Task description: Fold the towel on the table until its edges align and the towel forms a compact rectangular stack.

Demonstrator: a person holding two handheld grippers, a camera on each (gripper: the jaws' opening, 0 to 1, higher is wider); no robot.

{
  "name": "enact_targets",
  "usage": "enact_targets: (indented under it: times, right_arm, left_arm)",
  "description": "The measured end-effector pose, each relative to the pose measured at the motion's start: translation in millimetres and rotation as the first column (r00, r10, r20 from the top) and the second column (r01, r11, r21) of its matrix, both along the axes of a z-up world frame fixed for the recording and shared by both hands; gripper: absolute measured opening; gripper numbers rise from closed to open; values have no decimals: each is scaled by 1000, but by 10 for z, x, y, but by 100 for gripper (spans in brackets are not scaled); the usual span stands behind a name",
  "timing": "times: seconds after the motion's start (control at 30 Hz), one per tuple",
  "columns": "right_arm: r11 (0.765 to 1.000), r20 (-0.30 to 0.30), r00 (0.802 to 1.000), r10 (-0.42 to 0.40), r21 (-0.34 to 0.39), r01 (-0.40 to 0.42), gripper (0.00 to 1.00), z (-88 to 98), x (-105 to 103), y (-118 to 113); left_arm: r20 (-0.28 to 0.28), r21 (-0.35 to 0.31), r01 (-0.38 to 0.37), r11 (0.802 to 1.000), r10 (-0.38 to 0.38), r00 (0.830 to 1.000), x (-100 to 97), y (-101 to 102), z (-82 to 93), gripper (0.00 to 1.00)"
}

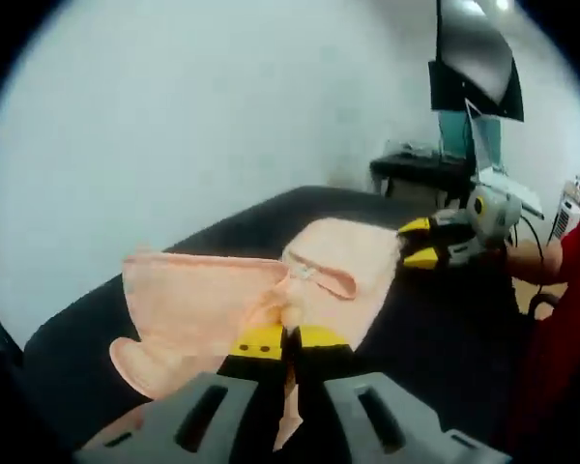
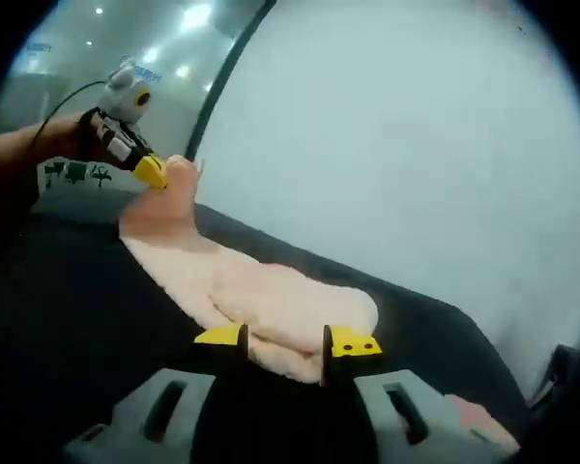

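A peach towel (image 1: 203, 300) lies crumpled along the black table (image 1: 445, 329). In the left gripper view, my left gripper (image 1: 290, 338) is shut on a raised fold of the towel, which bunches up between its yellow tips. At the towel's far right edge, my right gripper (image 1: 418, 242) has its tips apart. In the right gripper view, the towel (image 2: 271, 300) stretches away over the table (image 2: 77, 309). My right gripper (image 2: 282, 340) stands open with the towel's thick near end between its jaws. The left gripper (image 2: 153, 174) holds the far end lifted off the table.
A white wall runs behind the table. In the left gripper view, a dark desk (image 1: 416, 174) with a monitor (image 1: 469, 68) stands at the back right, and a person's red sleeve (image 1: 570, 290) is at the right edge. A hand (image 2: 39, 145) holds the left gripper.
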State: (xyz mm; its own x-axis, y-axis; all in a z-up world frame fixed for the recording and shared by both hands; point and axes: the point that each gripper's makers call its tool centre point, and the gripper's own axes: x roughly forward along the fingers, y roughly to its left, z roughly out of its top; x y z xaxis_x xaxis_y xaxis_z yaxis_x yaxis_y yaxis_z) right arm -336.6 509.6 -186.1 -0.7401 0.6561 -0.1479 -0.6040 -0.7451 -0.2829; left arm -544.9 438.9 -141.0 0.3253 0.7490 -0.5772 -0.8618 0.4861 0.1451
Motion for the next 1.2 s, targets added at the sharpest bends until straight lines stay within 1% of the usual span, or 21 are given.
enact_targets:
  times: [0.03, 0.07, 0.1, 0.17, 0.27, 0.37, 0.43, 0.53, 0.6, 0.67, 0.73, 0.77, 0.83, 0.9, 0.93, 1.0, 1.03, 1.07, 1.1, 1.13, 1.2]
  right_arm:
    - [996, -98, 995, -32, -83, 24, 28, 81, 12, 28]
    - [999, -176, 984, -16, -52, 7, 28, 218, 8, 35]
    - [1000, -186, 983, 1, 13, 1, 28, 295, 20, 33]
    - [999, -124, 992, -32, -33, 28, 28, 152, 46, 77]
    - [996, -145, 989, -9, -90, -4, 28, 88, 10, 44]
    - [997, -153, 988, -25, -80, 13, 28, 116, 55, 45]
    - [996, -157, 987, -25, -90, 11, 28, 109, 52, 50]
    - [995, -157, 987, -30, -97, 15, 28, 96, 66, 54]
    - [995, -159, 987, -31, -101, 15, 28, 89, 70, 65]
    - [994, -167, 985, -32, -108, 14, 28, 95, 80, 60]
    - [994, -173, 984, -34, -111, 15, 28, 94, 84, 66]
    - [993, -176, 984, -35, -113, 15, 28, 97, 83, 68]
    - [993, -177, 984, -36, -116, 15, 28, 94, 79, 79]
    - [992, -181, 983, -37, -123, 15, 28, 93, 80, 85]
    - [992, -186, 982, -37, -125, 14, 28, 98, 85, 85]
    - [991, -193, 980, -44, -131, 18, 28, 98, 101, 101]
    - [990, -198, 979, -51, -138, 23, 28, 96, 112, 112]
    - [989, -207, 977, -58, -144, 28, 28, 103, 127, 126]
    - [989, -223, 973, -61, -148, 28, 28, 121, 139, 139]
    - [987, -238, 969, -63, -157, 26, 28, 134, 146, 149]
    - [984, -285, 955, -79, -173, 29, 28, 181, 180, 173]
  left_arm:
    - [-38, -31, 5, 1000, -6, 999, 32, 46, -95, 6]
    - [-73, -66, 18, 998, -23, 997, 60, 106, -199, 6]
    - [-93, -98, 29, 995, -39, 995, 123, 142, -289, 6]
    - [-113, -146, 48, 988, -65, 991, 300, 168, -434, 6]
    - [-122, -214, 70, 974, -97, 988, 543, 122, -601, 6]
    - [-194, -223, 37, 974, -82, 978, 505, 179, -710, 7]
    - [-162, -175, 14, 984, -43, 986, 520, 224, -685, 11]
    - [-127, -151, 89, 985, -109, 986, 667, 146, -629, 37]
    - [-137, -157, 123, 980, -145, 980, 720, 3, -540, 38]
    - [-118, -116, 151, 982, -165, 979, 754, -90, -311, 38]
    - [-107, -73, 140, 987, -147, 983, 619, -143, -2, 35]
    - [-110, -48, 96, 994, -101, 989, 501, -99, 104, 31]
    - [-121, -49, 65, 997, -70, 990, 356, -24, 144, 28]
    - [-135, -65, -3, 998, -6, 991, 296, 103, -12, 27]
    - [-151, -69, 1, 998, -12, 988, 363, 110, -157, 26]
    - [-238, -59, 29, 998, -42, 970, 459, 142, -467, 26]
    - [-266, -50, 73, 996, -84, 960, 547, 170, -592, 26]
    - [-264, -21, 116, 993, -117, 957, 632, 234, -661, 26]
    - [-238, -21, 106, 994, -108, 965, 641, 285, -677, 26]
    - [-176, -24, 107, 994, -109, 978, 677, 326, -634, 26]
    - [23, 37, 78, 996, -79, 997, 676, 509, -307, 26]
